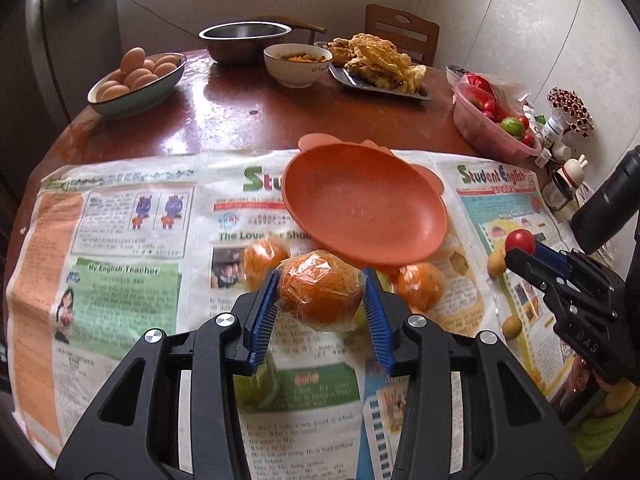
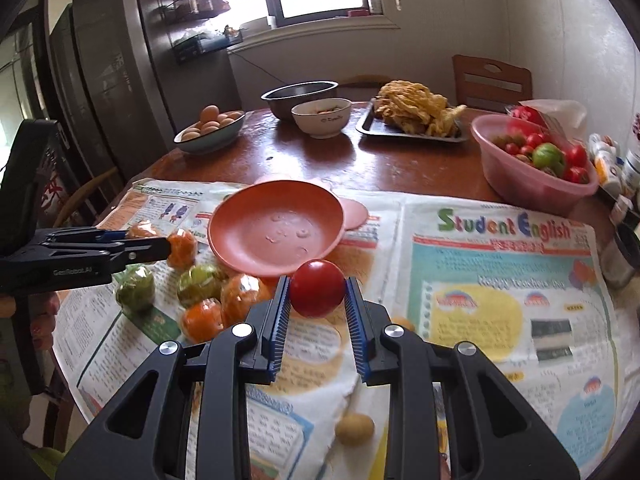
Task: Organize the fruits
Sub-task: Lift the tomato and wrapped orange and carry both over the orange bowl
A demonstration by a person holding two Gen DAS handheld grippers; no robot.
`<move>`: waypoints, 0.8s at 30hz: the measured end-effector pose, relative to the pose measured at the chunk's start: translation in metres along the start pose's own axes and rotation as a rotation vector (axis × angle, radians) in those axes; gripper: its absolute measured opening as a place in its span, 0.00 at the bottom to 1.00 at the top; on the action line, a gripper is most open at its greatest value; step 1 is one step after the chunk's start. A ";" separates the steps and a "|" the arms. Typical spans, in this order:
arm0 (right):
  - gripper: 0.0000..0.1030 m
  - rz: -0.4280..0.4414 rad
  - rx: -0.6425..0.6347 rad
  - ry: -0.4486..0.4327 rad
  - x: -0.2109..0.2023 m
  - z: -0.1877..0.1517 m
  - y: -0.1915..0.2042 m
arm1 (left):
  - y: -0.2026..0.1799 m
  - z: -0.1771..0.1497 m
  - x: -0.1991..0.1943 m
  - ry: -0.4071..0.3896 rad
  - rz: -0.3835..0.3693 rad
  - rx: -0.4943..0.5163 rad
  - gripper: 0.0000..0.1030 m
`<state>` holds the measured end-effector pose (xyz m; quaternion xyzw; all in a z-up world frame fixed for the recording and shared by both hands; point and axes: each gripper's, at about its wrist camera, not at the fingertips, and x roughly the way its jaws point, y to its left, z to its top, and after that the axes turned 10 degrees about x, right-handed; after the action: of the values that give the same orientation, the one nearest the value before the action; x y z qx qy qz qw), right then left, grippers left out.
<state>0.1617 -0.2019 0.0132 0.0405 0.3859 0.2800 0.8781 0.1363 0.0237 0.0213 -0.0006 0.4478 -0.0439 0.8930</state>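
- Left tongs (image 1: 322, 294) grip a plastic-wrapped orange (image 1: 319, 290) between the blue pads, held above the newspaper (image 1: 120, 280) just short of the plate.
- Right tongs (image 2: 318, 300) clamp a smooth, glossy red tomato (image 2: 317, 294), also lifted over the paper near the plate's front rim.
- Count from the right wrist view: four wrapped orange fruits including the held one, two wrapped green fruits (image 2: 135, 286), all clustered left of the plate; one small tan fruit (image 2: 354, 429) lies alone in the foreground.
- The left wrist view shows only two loose oranges flanking the held one, plus two tan fruits at right; the green ones sit mostly hidden behind the tongs.
- One orange-red plate (image 2: 276, 226) sits mid-newspaper, nothing in it.
- Farther back on the bench (image 2: 380, 160): one pink tub of tomatoes (image 2: 532, 184), one egg dish (image 2: 210, 130), one white bowl (image 2: 322, 120), one steel bowl (image 2: 300, 98), one tray of fried food (image 2: 416, 116).
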 end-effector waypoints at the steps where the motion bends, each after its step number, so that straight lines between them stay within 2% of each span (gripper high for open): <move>1: 0.26 0.011 -0.010 0.008 0.005 0.003 0.004 | 0.001 0.004 0.003 0.002 0.001 0.001 0.32; 14: 0.26 0.050 -0.073 0.091 0.054 0.018 0.028 | 0.005 0.054 0.048 0.052 -0.047 0.052 0.32; 24: 0.26 0.042 -0.110 0.151 0.083 0.023 0.032 | 0.003 0.068 0.089 0.117 -0.083 0.059 0.32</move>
<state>0.2085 -0.1278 -0.0159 -0.0209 0.4341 0.3214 0.8413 0.2437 0.0172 -0.0092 0.0098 0.4972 -0.0943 0.8624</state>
